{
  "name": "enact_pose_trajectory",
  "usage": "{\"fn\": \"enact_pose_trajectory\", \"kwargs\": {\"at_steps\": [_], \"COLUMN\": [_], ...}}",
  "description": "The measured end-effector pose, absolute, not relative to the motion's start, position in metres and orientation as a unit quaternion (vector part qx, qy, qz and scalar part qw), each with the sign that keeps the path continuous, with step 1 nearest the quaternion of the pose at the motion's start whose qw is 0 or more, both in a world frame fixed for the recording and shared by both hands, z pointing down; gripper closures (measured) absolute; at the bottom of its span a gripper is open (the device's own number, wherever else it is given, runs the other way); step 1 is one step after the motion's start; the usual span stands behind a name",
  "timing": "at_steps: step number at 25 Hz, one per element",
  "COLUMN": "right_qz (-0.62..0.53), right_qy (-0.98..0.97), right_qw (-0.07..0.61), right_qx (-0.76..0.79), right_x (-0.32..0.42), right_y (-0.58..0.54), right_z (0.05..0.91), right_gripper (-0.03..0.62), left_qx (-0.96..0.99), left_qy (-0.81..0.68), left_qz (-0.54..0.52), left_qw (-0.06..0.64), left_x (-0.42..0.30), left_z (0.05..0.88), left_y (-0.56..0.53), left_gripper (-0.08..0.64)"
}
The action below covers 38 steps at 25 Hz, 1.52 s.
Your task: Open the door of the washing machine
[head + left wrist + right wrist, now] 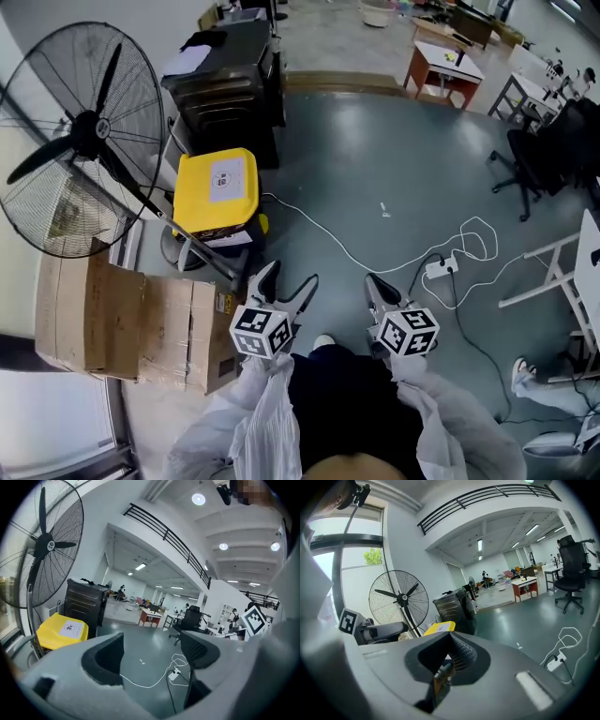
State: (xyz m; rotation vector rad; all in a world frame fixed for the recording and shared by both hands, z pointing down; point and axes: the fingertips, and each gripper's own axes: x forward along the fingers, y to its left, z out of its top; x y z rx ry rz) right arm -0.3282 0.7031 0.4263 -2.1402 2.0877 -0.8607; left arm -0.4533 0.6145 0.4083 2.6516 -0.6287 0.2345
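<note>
Two grippers are seen, left gripper [292, 274] spread and empty, right gripper [373, 281] pressed together, fan [89, 127] clipped at ten o'clock.

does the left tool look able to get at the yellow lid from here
Probably, after moving closer: the left tool is open and empty, and the yellow lid lies ahead, uncovered. Only the fan stand crosses its near side.

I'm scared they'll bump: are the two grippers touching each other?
Apart. The head view shows a strip of bare floor between the left gripper and the right gripper.
</note>
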Motion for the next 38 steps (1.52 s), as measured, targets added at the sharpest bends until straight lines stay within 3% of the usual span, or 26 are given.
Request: {"fn": "enact_pose_trajectory", "kwargs": {"at_steps": [16,38], "right_qz": [-0.326,-0.293], "right_qy": [0.672,0.686], "right_qw": [0.020,0.027], "right_qx": [-0.664,-0.665], "right_x": [-0.292,-0.187], "right_y": [0.638,0.327], "right_z": [0.460,0.429], "right_gripper": [0.584,0.584], "left_qx": [0.939,0.944], "left_qy": [-0.239,-0.236], "left_qz": [0.118,0.085], "left_qw": [0.219,0.214], "left_x": [-0.404,-0.301], "left_z": [0.438,0.407], "left_y": [0.550,0.245], "left_gripper": [0.196,0.195]}}
